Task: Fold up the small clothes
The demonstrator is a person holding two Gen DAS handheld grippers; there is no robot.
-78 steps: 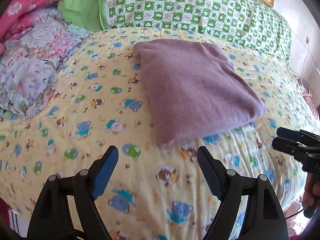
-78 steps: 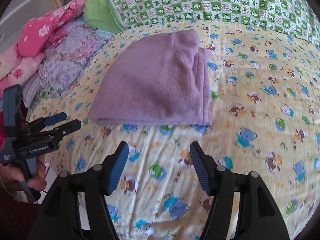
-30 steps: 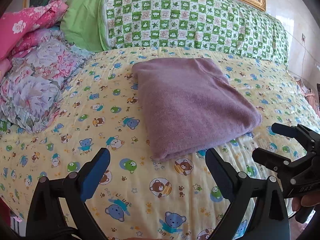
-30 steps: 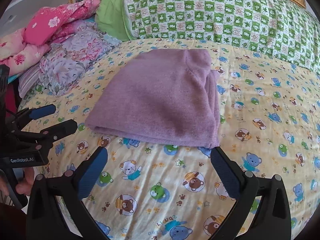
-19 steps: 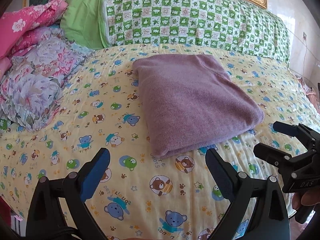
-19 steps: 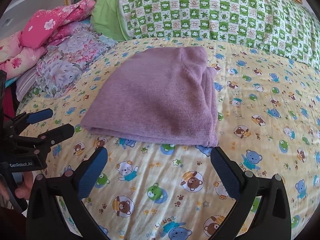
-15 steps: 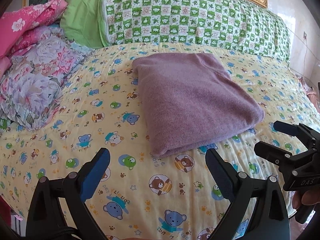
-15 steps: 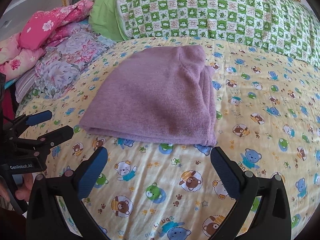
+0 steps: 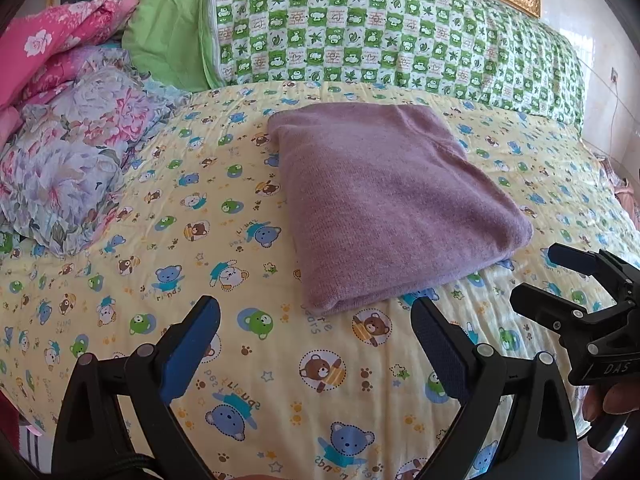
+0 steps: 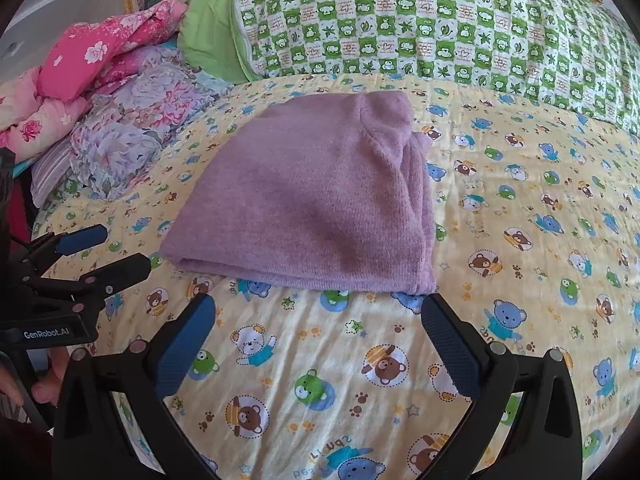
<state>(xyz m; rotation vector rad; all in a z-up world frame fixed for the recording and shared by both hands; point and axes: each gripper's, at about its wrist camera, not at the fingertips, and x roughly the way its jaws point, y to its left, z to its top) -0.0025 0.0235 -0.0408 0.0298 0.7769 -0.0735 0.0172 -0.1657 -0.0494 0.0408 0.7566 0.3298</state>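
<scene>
Two grippers hang over the near edge of the bed [image 9: 120,216], and neither one touches anything. The left gripper [image 9: 316,332] has its blue pads spread wide apart, with only the teddy bear sheet between them. The right gripper [image 10: 320,328] has its pads wide apart too, and it holds nothing.

The purple sweater [image 9: 384,200] lies folded in a neat soft stack in the middle of the bed, a little way back from the near edge. Its closest corner is just beyond the left gripper's pads. In the right wrist view the sweater's [image 10: 312,200] front edge lies just past the right gripper's pads, and the folded layers show along its right side.

A long green checked pillow [image 9: 380,36] runs along the far edge of the bed. A plain green pillow [image 9: 168,40] sits beside it, toward the far left corner. A heap of flowery blankets [image 9: 72,152] rests along the left edge, with pink ones [image 10: 100,56] piled behind.

A person's fingers [image 9: 612,400] wrap the right gripper's handle at the right side of the left wrist view.
</scene>
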